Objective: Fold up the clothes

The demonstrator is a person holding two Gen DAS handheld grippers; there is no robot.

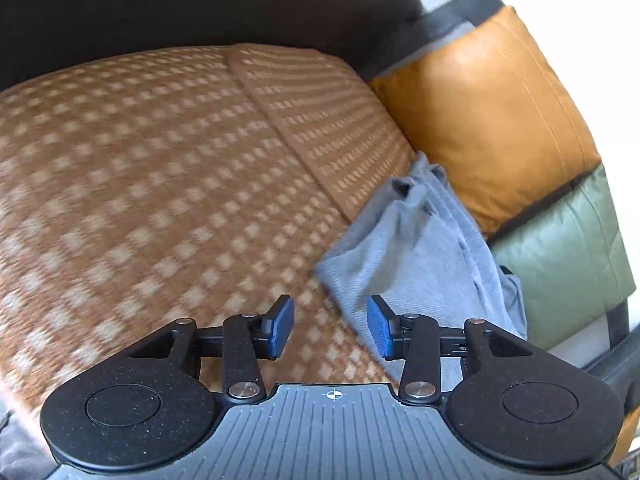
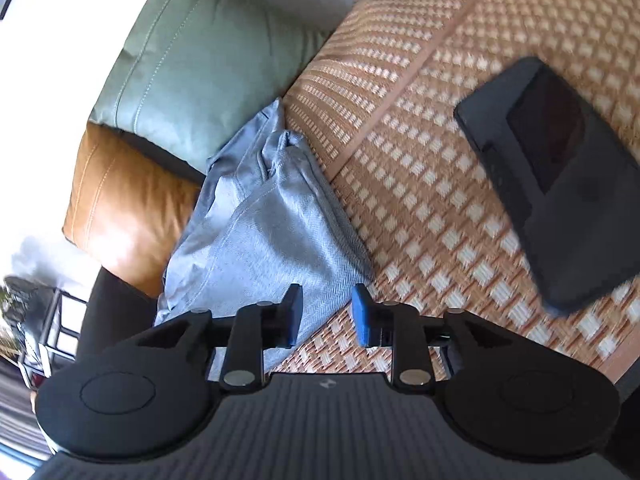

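We see the grey garment [image 1: 420,240] bunched on the woven mat [image 1: 160,180], against the tan cushion [image 1: 488,112] and green cushion [image 1: 560,256]. Left gripper [image 1: 330,330] and right gripper [image 2: 325,316]: jaws apart, empty, above the mat.

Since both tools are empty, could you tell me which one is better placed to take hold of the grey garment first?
Probably the right tool: open, with the grey garment directly ahead, its corner between the fingers. The left tool is also open, but mostly faces bare woven mat.

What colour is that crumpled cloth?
Light blue-grey cloth, clearest in the right wrist view.
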